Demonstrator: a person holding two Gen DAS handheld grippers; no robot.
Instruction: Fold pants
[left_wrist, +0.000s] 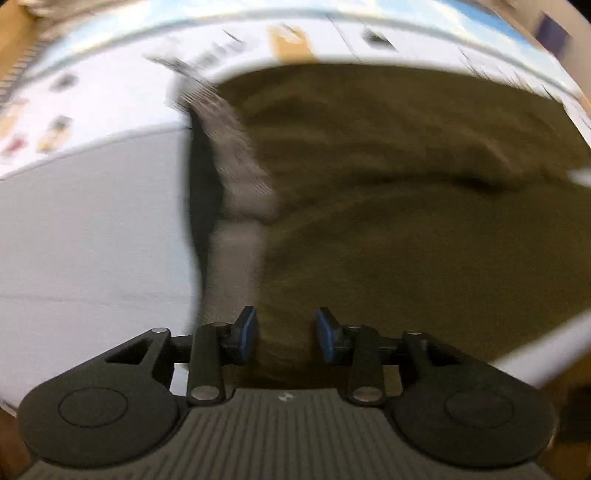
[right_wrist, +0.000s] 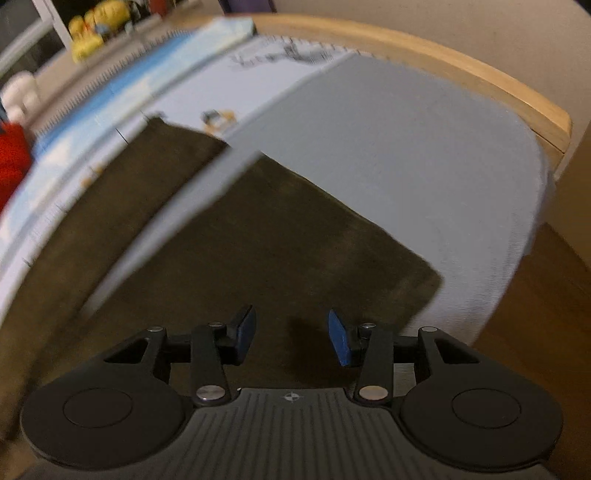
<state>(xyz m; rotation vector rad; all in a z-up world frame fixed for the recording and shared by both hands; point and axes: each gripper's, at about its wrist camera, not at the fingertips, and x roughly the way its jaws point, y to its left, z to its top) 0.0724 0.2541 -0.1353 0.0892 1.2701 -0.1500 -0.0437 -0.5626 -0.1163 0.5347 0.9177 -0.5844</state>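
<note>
**Both tools released over the pants**

Left wrist view, blurred: left tool (left_wrist: 286, 334) sits at bottom centre, blue pads parted w/ nothing between them, so released. Olive-brown pants (left_wrist: 406, 206) fill the centre and right of frame, spread on a pale grey surface (left_wrist: 92, 240). A lighter, ribbed-looking strip of fabric runs down the pants' left edge, centre-left; too blurred to tell what part it is. A printed white-and-blue sheet (left_wrist: 110, 96) curves across the top.

Right wrist view: right tool (right_wrist: 291, 338) at bottom centre, pads apart, nothing gripped, also released. Pants (right_wrist: 258, 240) lie flat from centre to lower left, their straight edge running diagonally to a corner at mid-right. Grey surface (right_wrist: 424, 155) takes the upper right; a wooden rim (right_wrist: 480, 85) curves behind it. Yellow objects (right_wrist: 96, 26) at upper left, something red (right_wrist: 13, 158) at the left edge.
</note>
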